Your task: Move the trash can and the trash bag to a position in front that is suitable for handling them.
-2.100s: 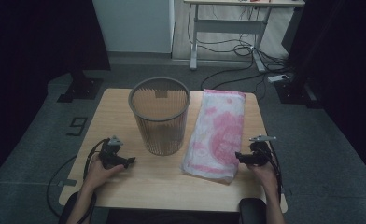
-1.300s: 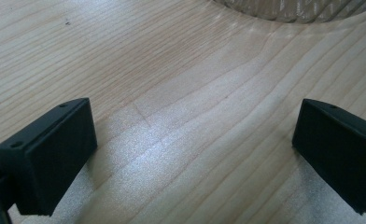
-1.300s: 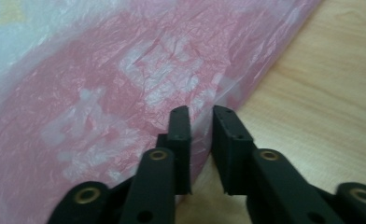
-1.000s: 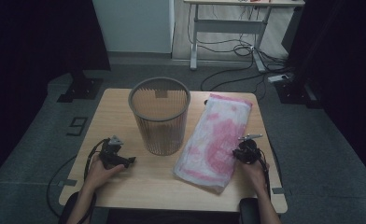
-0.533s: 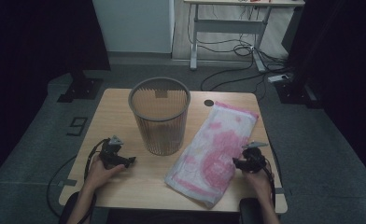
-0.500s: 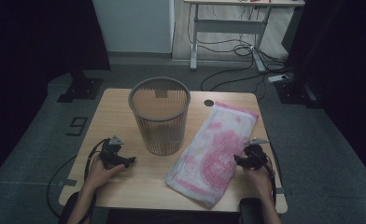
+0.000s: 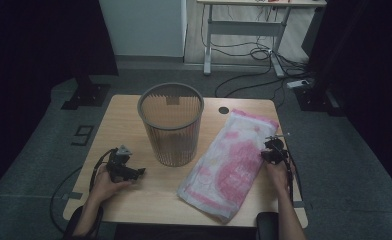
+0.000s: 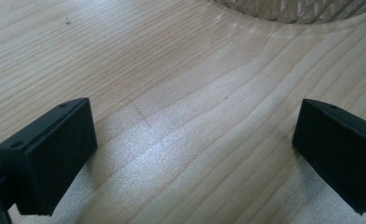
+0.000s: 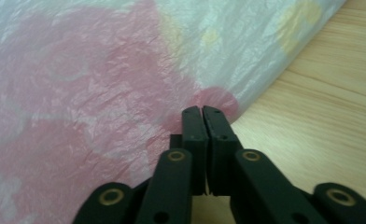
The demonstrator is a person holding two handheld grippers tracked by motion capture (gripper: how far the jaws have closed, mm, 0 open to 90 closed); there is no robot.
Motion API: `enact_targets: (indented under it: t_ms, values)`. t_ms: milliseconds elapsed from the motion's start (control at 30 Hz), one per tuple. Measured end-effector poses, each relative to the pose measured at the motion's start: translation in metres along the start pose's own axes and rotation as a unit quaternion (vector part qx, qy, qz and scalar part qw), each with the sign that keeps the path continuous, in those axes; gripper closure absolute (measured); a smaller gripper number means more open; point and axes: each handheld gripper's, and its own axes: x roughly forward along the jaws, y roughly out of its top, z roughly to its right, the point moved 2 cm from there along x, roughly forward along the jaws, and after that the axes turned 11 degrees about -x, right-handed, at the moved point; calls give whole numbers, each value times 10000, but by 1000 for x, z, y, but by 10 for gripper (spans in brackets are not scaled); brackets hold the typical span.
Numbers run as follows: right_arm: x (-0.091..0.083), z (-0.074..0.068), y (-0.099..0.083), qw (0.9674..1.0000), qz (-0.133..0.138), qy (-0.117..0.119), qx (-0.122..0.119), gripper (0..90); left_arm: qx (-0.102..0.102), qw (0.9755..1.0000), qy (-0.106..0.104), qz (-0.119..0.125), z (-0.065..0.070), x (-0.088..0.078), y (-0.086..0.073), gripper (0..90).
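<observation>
A pink-and-white plastic bag (image 7: 229, 160) lies flat and slanted on the right half of the wooden table (image 7: 129, 120). My right gripper (image 7: 271, 150) is at its right edge. Its jaws have just been closing and now stand pressed together (image 9: 202, 112), tips down against the bag's (image 9: 102, 84) rim. I cannot see any of the bag pinched between them. A grey wire-mesh wastebasket (image 7: 170, 125) stands upright at the table's middle. My left gripper (image 7: 139, 172) rests near the front left, open (image 8: 195, 140) over bare wood, pointing at the wastebasket's base (image 8: 288, 9).
A dark round cable hole (image 7: 224, 110) sits in the table behind the bag. Cables trail off both grippers toward the front edge. Beyond the table are a white desk frame (image 7: 244, 30) and loose cables on the grey floor.
The bag has swung from lying straight to lying slanted, its near end shifted left. My right hand slid along its right edge. The left hand stayed still.
</observation>
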Motion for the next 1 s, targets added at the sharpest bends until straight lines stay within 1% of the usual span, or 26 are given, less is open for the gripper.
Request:
enact_targets:
  t_ms: [100,133,200,300,533,633,733,767,800,833,867,967,1000]
  values:
    - [-10,5,-12,10000,-16,-17,43,881,4,10000,-3,-1,0,0,0,0]
    - [-13,7,-16,10000,-7,-32,15,881,19,10000,4,0,0,0,0,0]
    - [-20,12,-26,10000,6,-41,33,881,17,10000,-5,-6,0,0,0,0]
    - [-31,20,-41,10000,11,-76,41,881,13,10000,-4,-1,0,0,0,0]
    - [-54,40,-74,9997,-19,-203,153,888,9,10000,1,2,0,0,0,0]
    - [-61,47,-83,9995,-22,-258,201,888,9,10000,1,3,0,0,0,0]
    - [-63,49,-84,9994,-5,-266,213,884,7,10000,0,2,0,0,0,0]
    - [-63,48,-84,9994,30,-255,213,854,12,10000,-1,-2,0,0,0,0]
    - [-64,47,-82,9994,76,-258,212,760,11,10000,-3,0,0,0,0,0]
    - [-64,46,-80,9992,157,-304,209,657,15,10000,-7,-2,0,0,0,0]
    - [-65,45,-78,9989,246,-350,206,571,23,10000,-23,-2,0,0,0,0]
    - [-67,38,-70,9980,544,-323,88,357,109,9999,-98,-29,-2,-1,-1,0]
    - [-67,36,-67,9976,610,-313,68,321,141,9998,-128,-54,-3,-1,0,0]
